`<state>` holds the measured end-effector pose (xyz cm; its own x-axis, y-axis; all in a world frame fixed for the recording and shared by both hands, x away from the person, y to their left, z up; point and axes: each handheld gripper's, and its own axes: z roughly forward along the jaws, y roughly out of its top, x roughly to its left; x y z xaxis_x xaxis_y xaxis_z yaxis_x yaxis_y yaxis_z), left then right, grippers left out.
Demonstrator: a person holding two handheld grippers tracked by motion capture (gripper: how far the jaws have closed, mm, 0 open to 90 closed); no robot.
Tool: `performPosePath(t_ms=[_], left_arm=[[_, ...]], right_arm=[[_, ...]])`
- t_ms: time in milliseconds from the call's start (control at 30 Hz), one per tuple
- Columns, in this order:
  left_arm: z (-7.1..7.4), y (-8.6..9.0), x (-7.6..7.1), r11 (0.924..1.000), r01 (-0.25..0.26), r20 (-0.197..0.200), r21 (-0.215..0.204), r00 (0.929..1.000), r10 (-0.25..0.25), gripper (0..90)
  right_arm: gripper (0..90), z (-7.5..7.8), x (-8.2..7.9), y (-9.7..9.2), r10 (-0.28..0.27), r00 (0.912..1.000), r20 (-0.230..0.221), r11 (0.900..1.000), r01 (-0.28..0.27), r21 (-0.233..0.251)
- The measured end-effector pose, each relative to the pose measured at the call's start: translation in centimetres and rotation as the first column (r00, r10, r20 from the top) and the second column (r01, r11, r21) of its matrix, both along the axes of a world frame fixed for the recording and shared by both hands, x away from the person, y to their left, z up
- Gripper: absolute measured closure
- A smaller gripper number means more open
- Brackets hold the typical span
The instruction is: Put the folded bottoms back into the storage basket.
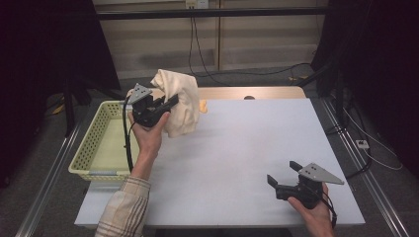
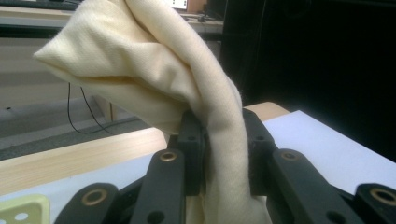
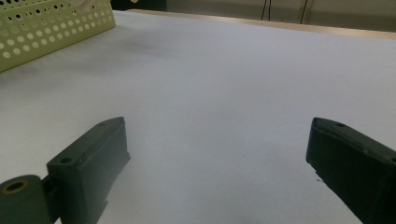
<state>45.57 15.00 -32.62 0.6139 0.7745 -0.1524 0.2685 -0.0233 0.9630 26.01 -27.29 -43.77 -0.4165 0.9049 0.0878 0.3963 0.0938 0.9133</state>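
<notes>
We see a cream-coloured woven cloth [image 1: 177, 101] raised off the white tabletop [image 1: 237, 148], near its far left corner — the fabric bunches above the left gripper [image 1: 170, 102] and hangs down beside it, its lower edge close to the surface. In the left gripper view, the cloth [image 2: 154, 70] passes between the two black jaws, which are pressed against a thick fold of it from both sides; the left gripper is therefore clamped on the cloth. We note that the hand [image 1: 148, 131] carrying this gripper comes from a plaid sleeve [image 1: 123, 210].

Just to the left of the held cloth stands a pale yellow-green perforated plastic basket [image 1: 91, 143], set at the left edge of the tabletop. A strip of light wood [image 1: 257, 93] runs along the far edge of the tabletop.

The right gripper [image 1: 282, 176] sits well apart from the cloth, near the front right corner — its jaws stand wide apart with nothing between them, as the right gripper view confirms, where bare tabletop [image 3: 224, 84] lies between the jaws and a corner of the basket [image 3: 51, 28] shows at upper left.
</notes>
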Motion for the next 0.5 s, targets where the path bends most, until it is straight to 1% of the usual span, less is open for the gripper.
performPosePath(t_ms=[100,300,400,433,500], left_arm=[[0.5,0.5,-0.5,0.9999,0.002,0.009,0.015,1.0000,-0.002,74.2],[1.0,1.2,-0.9,1.0000,0.007,0.017,0.001,0.9998,-0.007,74.2],[1.3,1.4,-1.1,0.9998,0.015,0.024,0.010,0.9996,-0.015,74.2],[1.6,1.5,-1.4,0.9998,0.018,0.036,0.011,0.9992,-0.019,74.2],[1.8,1.6,-1.5,0.9998,0.019,0.044,0.009,0.9988,-0.020,74.2]], right_arm=[[5.4,0.0,0.0,-0.1,-0.002,1.0000,-0.001,1.0000,0.002,0.002],[5.4,0.0,0.0,0.0,0.001,1.0000,-0.001,1.0000,-0.001,0.000],[5.4,0.0,0.0,0.0,0.001,1.0000,0.002,1.0000,-0.001,0.001],[5.4,0.0,0.0,0.0,-0.001,1.0000,-0.001,1.0000,0.001,0.003],[5.4,0.0,0.0,0.0,-0.001,1.0000,0.001,1.0000,0.001,0.003]])
